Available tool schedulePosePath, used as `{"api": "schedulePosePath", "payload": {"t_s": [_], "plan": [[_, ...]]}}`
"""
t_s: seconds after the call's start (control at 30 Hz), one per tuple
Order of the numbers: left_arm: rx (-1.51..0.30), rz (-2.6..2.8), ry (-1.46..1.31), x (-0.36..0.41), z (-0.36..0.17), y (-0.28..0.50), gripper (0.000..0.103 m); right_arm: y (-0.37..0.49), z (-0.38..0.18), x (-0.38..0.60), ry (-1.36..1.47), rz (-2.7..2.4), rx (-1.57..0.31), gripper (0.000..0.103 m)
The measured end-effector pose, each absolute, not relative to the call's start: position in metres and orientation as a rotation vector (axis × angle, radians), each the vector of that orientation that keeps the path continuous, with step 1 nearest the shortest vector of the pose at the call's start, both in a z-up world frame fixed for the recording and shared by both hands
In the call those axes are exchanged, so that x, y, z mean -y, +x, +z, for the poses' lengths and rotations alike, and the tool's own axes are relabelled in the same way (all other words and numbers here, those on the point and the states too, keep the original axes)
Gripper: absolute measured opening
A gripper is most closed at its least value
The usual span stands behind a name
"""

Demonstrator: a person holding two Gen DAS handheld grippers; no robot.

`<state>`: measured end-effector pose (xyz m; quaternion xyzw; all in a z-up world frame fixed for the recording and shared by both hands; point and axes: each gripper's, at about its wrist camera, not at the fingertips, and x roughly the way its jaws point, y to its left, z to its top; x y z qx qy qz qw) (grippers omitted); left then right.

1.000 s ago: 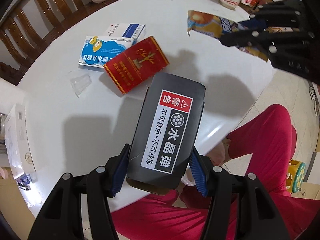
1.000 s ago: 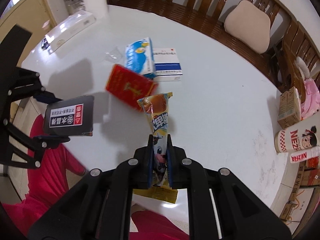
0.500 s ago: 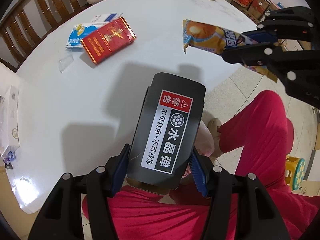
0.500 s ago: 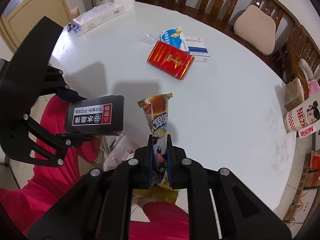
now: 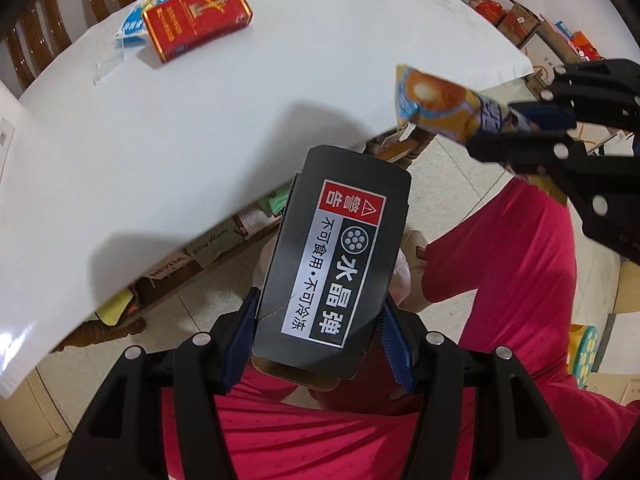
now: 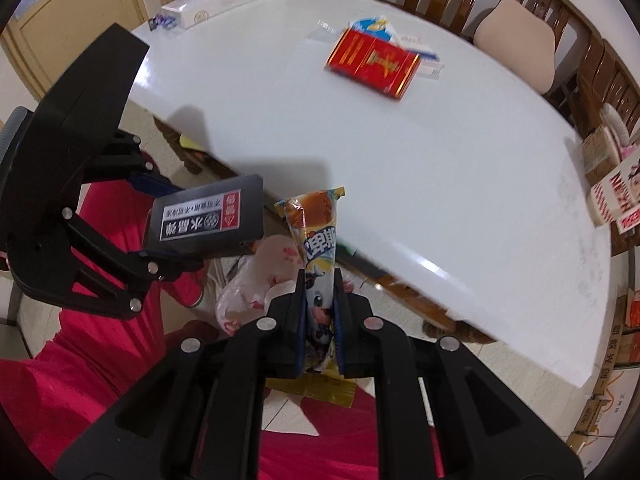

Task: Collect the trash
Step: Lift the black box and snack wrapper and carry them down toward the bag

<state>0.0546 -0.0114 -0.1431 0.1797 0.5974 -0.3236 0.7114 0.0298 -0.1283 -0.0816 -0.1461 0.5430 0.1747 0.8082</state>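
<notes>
Left wrist view first: the left gripper point(image 5: 318, 344) is clamped on a black box point(image 5: 340, 256), blue pads pressing its two long sides near the bottom end, so the box's long axis runs straight out along the fingers. Jaws sit about half open, which is just the box's width.

Right wrist view: the right gripper point(image 6: 318, 314) is squeezed nearly shut on a snack wrapper point(image 6: 316, 240), pinching it low down, with the wrapper standing out forward along the fingers too.

What the next move hangs on, I think, is the bag point(image 6: 256, 280), a crumpled whitish plastic one. It sits below and just beyond both sets of tips, off the edge of the table point(image 6: 440, 168), down by the person's red trousers point(image 5: 516, 264). From the right gripper it's a bit to the left of the wrapper; from the left gripper it's mostly hidden behind the box, only peeking out at the box's sides. Both grippers point steeply down at it. Can't honestly say which one is closer, and I can't see the bag's opening clearly.

Further out past the tips, a red box point(image 6: 374, 64) with a blue pack point(image 5: 132, 26) tucked beside it is on the table, well away from both grippers, so there's more to collect.
</notes>
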Motion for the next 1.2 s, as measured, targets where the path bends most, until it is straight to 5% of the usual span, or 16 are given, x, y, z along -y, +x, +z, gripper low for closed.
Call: {"api": "schedulePosePath", "payload": {"t_s": [1.2], "plan": [[-1.519,-0.723,0.379,0.032,-0.307,0.055,0.056,0.032,-0.274,0.136,-0.151,0.308,-1.387,0.012]]}}
